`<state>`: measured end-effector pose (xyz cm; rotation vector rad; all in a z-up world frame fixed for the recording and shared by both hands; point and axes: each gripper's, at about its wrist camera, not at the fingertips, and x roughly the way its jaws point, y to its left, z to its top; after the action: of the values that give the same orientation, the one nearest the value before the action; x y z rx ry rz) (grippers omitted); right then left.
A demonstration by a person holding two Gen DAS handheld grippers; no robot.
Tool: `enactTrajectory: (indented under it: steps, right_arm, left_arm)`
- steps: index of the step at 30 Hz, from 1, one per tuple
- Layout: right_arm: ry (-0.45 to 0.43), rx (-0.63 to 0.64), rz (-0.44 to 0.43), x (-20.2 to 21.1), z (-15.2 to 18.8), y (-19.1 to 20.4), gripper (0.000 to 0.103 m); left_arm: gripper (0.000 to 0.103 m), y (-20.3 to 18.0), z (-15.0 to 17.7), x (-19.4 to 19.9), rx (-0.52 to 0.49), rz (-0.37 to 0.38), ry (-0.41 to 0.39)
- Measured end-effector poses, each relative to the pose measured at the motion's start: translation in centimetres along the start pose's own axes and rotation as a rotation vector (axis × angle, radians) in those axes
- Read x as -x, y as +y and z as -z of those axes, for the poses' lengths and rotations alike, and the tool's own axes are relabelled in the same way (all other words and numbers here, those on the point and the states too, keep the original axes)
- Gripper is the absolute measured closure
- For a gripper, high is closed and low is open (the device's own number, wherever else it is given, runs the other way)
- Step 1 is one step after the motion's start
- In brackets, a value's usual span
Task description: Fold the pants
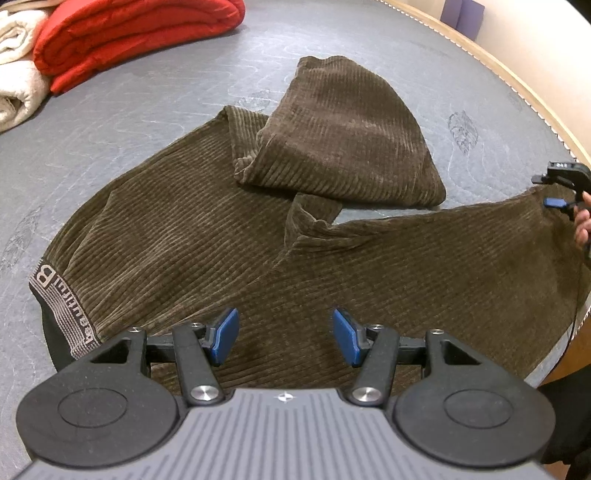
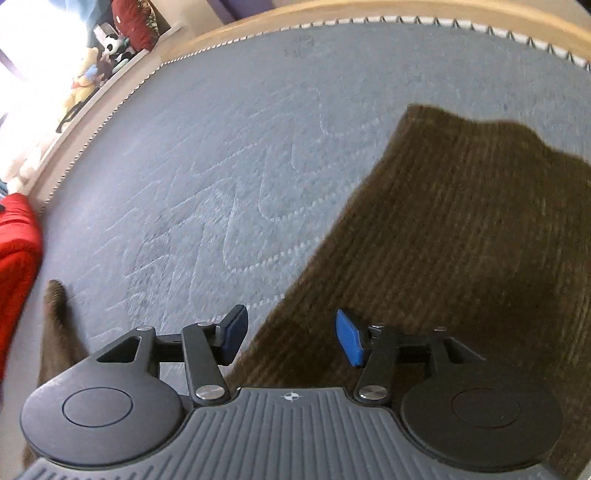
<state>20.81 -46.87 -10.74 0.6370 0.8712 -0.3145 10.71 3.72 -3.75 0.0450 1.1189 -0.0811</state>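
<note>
Brown corduroy pants [image 1: 221, 229] lie spread on a grey mattress [image 1: 147, 110]. The waistband with a lettered elastic band [image 1: 55, 295] is at the left. One leg is folded back on itself [image 1: 343, 133]; the other leg runs right. My left gripper [image 1: 284, 339] is open and empty, just above the seat of the pants. My right gripper [image 2: 290, 338] is open and empty, over the edge of the right leg [image 2: 461, 240]. It also shows in the left wrist view [image 1: 561, 188] at that leg's hem.
A folded red blanket [image 1: 129, 33] and rolled white towels [image 1: 14, 74] lie at the mattress's far left. A wooden bed frame [image 1: 498, 62] rims the mattress. Stuffed toys [image 2: 88, 70] sit on a shelf beyond the bed.
</note>
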Motion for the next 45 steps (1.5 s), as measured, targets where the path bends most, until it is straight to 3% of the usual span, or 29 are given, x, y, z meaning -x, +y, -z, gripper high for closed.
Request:
enactTrajectory:
  steps: [2,6,12,14,18,20,22,24,26,31,36,39,43,44,45]
  right_arm:
    - [-0.028,0.05,0.052,-0.4,0.2,1.0,0.05]
    - [-0.097,0.165,0.228,-1.4,0.2,3.0,0.094]
    - [-0.205,0.064,0.212,-1.9,-1.8,2.9,0.103]
    - [-0.248,0.097,0.259,-2.3,-2.1,3.2,0.103]
    - [-0.186,0.049,0.267,-2.8,-2.2,2.3,0.1]
    - [-0.18,0.061,0.227,-2.3,-1.9,2.7,0.099]
    - [-0.181,0.11,0.152,-1.7,-1.4,3.8,0.089]
    - [-0.161,0.173,0.046,-1.2,-0.7,5.4,0.06]
    - [-0.121,0.224,-0.058,-1.1,0.2,7.1,0.052]
    - [0.047,0.295,-0.258,-2.8,2.5,11.2,0.051]
    - [0.199,0.287,-0.344,-5.8,4.6,15.3,0.047]
    - [0.266,0.31,-0.372,-6.8,6.4,18.0,0.047]
    - [0.292,0.465,-0.368,-6.7,9.3,21.8,0.047]
    - [0.277,0.5,-0.364,-6.6,9.5,22.5,0.061]
    - [0.263,0.53,-0.374,-6.2,9.8,23.2,0.088]
  left_arm:
    - [0.041,0.2,-0.1,-0.2,0.005,-0.004,0.003]
    - [0.041,0.9,-0.5,-0.5,0.025,-0.007,0.007]
    - [0.041,1.3,-0.8,-1.3,0.042,-0.017,0.021]
    - [0.041,1.1,-0.8,-1.4,0.036,-0.016,0.021]
    - [0.041,0.5,-0.8,-1.3,0.022,-0.006,0.014]
    - [0.041,0.3,-0.8,-1.3,0.022,-0.005,0.012]
    - [0.041,0.1,-0.8,-1.3,0.022,0.0,0.009]
    - [0.041,-0.4,-0.6,-1.1,0.016,0.007,0.005]
    - [0.041,-0.9,-0.5,-1.0,0.007,0.014,0.003]
    - [0.041,-2.2,-0.2,-0.8,-0.01,0.026,0.002]
    - [0.041,-2.8,-0.1,-0.9,-0.018,0.017,0.002]
    - [0.041,-2.6,-0.1,-1.2,-0.019,0.008,0.007]
    - [0.041,-1.6,0.0,-1.6,-0.013,-0.016,0.017]
    - [0.041,-1.2,0.0,-1.6,-0.007,-0.021,0.018]
    - [0.041,-0.8,0.0,-1.6,0.0,-0.025,0.017]
